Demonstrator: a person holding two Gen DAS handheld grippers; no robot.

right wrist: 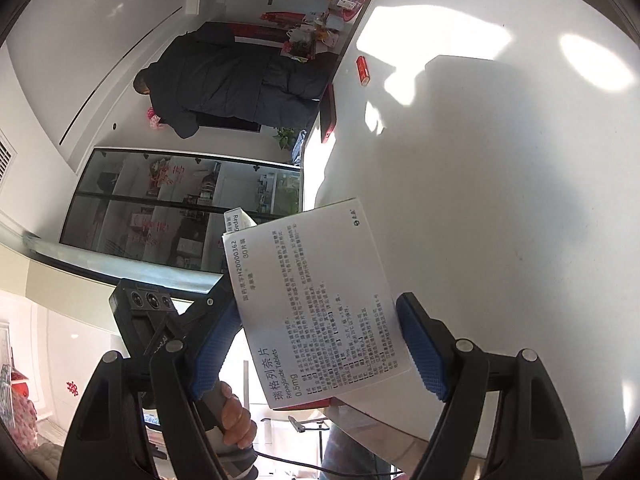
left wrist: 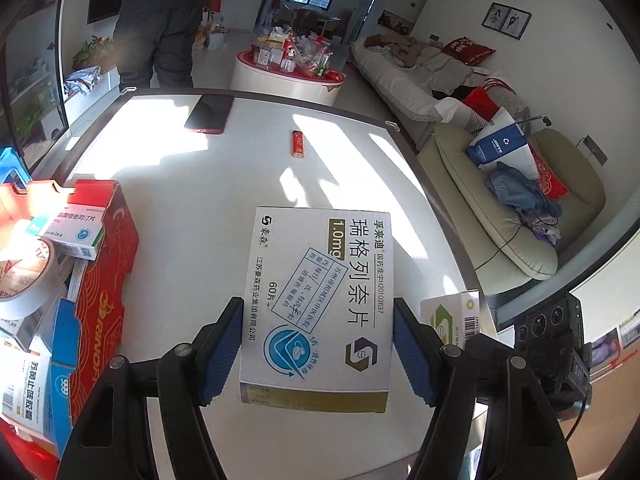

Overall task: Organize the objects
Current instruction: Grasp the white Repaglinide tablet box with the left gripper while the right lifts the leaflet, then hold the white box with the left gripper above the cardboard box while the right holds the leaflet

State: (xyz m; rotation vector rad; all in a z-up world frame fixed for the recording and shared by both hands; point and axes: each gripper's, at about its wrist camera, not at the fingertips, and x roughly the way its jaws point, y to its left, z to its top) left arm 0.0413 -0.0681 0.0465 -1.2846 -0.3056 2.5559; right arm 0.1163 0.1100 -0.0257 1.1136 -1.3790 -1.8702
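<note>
Left hand-held gripper [left wrist: 318, 344] clamps a 1.0mg box [left wrist: 320, 300] beside the red carton [left wrist: 104, 280] at the desk's [left wrist: 200, 184] left edge; only the right view shows the right hand-held gripper [right wrist: 320, 344] gripping a 0.5mg box [right wrist: 316, 300].

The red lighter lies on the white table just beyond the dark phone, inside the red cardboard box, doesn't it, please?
Not quite. The red lighter lies on the bare white table beside the dark phone, not inside the red cardboard box; that box stands apart at the table's left edge, holding medicine boxes. The left wrist view shows it.
</note>
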